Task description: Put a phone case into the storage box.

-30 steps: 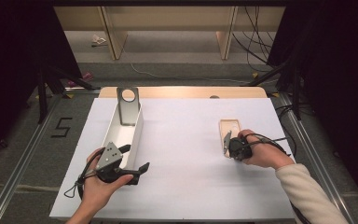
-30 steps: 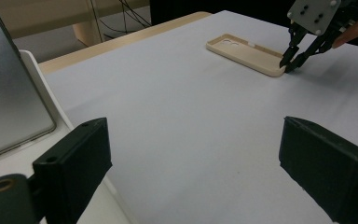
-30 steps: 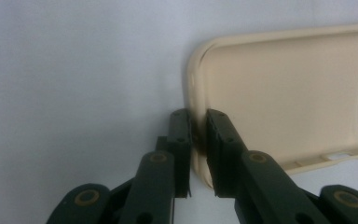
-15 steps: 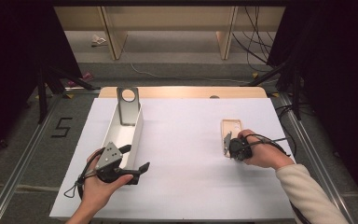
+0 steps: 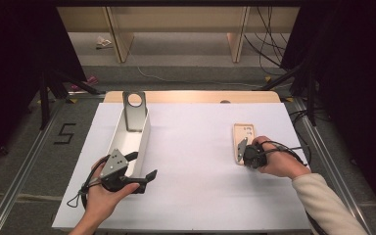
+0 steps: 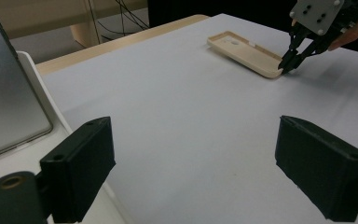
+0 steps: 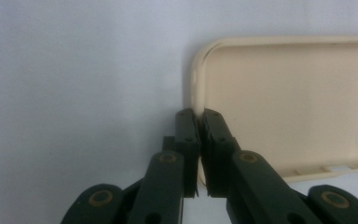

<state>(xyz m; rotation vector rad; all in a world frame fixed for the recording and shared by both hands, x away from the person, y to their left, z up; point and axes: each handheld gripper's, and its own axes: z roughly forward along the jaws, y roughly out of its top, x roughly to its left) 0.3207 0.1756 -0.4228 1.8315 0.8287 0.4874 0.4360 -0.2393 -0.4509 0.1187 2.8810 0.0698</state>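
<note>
Phone case [image 5: 243,142], beige, lies inside-up on the white worktop [image 5: 196,156], well to the right of the white tray [image 5: 129,142]. Right gripper [image 5: 241,152] has just been closing its fingers [image 7: 189,140]; they now pinch the case's near rim, one inside the wall, one outside. Grip looks made; the lift is not yet done. A silver phone [image 5: 134,110] leans upright at the tray's far end, possibly meant for the case, hard to say. Left gripper [image 5: 149,177] waits beside the tray's near end, fingers [image 6: 77,168] spread wide on nothing.
</note>
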